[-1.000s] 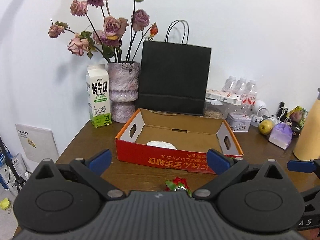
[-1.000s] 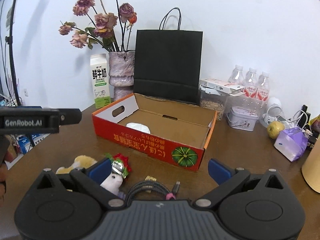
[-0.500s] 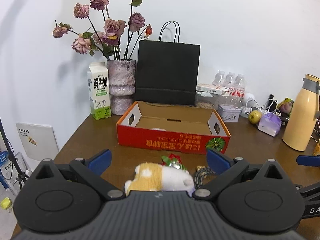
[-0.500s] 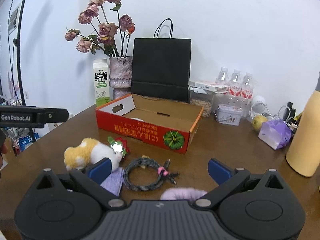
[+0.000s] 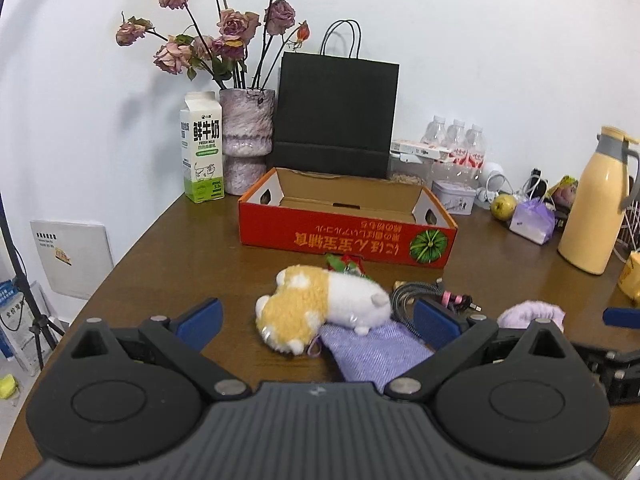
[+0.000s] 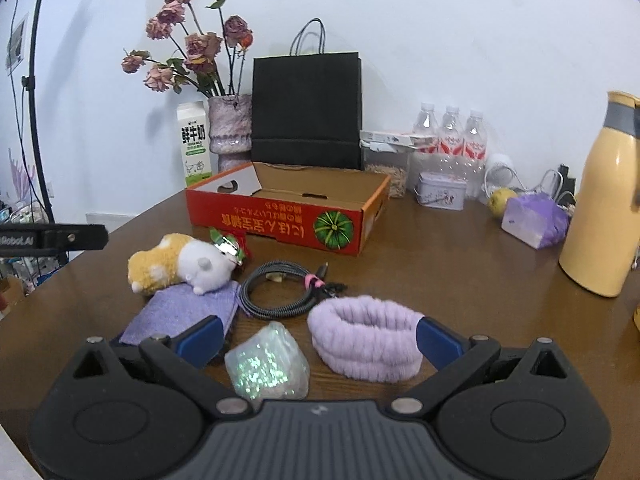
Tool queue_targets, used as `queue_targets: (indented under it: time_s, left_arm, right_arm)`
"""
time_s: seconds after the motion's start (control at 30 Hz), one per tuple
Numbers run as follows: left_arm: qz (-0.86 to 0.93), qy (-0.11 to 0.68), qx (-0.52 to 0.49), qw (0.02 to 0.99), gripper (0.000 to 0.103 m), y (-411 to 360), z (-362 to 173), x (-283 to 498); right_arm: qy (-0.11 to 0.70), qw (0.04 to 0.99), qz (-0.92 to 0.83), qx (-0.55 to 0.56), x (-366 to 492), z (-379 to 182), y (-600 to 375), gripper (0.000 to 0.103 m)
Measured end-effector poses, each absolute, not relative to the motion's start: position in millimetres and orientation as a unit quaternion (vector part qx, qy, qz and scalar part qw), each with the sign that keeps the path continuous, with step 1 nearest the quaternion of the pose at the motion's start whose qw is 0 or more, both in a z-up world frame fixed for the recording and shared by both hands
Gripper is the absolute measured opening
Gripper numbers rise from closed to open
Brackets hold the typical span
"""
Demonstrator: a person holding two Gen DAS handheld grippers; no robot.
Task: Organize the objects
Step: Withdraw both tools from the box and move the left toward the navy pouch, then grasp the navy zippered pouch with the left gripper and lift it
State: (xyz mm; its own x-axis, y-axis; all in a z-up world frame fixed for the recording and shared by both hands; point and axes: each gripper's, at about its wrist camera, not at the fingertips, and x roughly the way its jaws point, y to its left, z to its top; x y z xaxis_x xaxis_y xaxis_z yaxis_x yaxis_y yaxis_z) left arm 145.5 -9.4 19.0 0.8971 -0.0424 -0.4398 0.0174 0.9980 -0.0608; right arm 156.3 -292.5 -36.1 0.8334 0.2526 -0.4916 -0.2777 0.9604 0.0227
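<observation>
Brown wood tabletop (image 6: 440, 280) against a white wall carries a loose cluster of small things at its near edge, with an open red cardboard box (image 6: 280, 224) standing behind them. Nearest the right claw (image 6: 318, 340) lie a shiny wrapped packet (image 6: 268, 364) and a purple fluffy headband (image 6: 366, 340); its blue pads are spread wide and hold nothing. Beyond them a coiled cable (image 6: 280, 288) rests just beside a plush toy (image 6: 180, 262), which lies partly on a purple cloth pouch (image 6: 180, 312), with a red-and-green foil trinket (image 6: 230, 244) touching the toy's far side.

From the left wrist view, the left claw (image 5: 318, 320) is likewise spread and empty, hovering above the tabletop with the plush toy and the pouch between its fingers' lines but apart from them.

Judging by this, no item is in hand and the sorting looks barely begun; what is inside the box cannot be seen from this low angle. A sensible next move would be to lower one claw over a single piece, the toy for the left or the headband for the right, close on its soft middle, lift clear of the neighbours, and carry it over the box's front wall. The cable could snag or drag along if the toy is pulled sideways.
</observation>
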Motion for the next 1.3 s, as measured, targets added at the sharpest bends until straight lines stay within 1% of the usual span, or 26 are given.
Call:
queue_targets:
  time_s: [0.13, 0.27, 0.6, 0.93, 1.2, 1.23, 1.27, 1.3]
  left_arm:
    - [-0.017, 0.228, -0.016, 0.973, 0.103, -12, 9, 139]
    - [-0.024, 0.246, -0.014, 0.969, 0.103, -13, -2, 137]
    - [-0.064, 0.312, 0.019, 0.948, 0.103, -33, -31, 142]
    - [-0.058, 0.380, 0.023, 0.923, 0.103, -48, -60, 167]
    - [-0.026, 0.361, 0.013, 0.932, 0.103, -53, -68, 169]
    - [-0.026, 0.359, 0.012, 0.933, 0.101, -53, -68, 168]
    - [-0.025, 0.354, 0.012, 0.935, 0.098, -52, -67, 165]
    - [-0.028, 0.350, 0.009, 0.936, 0.090, -52, -66, 163]
  right_arm:
    - [0.254, 0.958, 0.129, -0.009, 155, -45, -299, 0.103]
    - [0.262, 0.957, 0.125, 0.002, 152, -57, -306, 0.103]
    - [0.271, 0.955, 0.122, 0.004, 153, -71, -310, 0.103]
    - [0.276, 0.953, 0.129, 0.001, 154, -76, -306, 0.103]
    - [0.281, 0.951, 0.131, 0.002, 155, -80, -304, 0.103]
    - [0.281, 0.951, 0.131, 0.002, 155, -80, -304, 0.103]
    - [0.281, 0.951, 0.130, 0.003, 155, -81, -304, 0.103]
    - [0.282, 0.951, 0.130, 0.003, 155, -81, -304, 0.103]
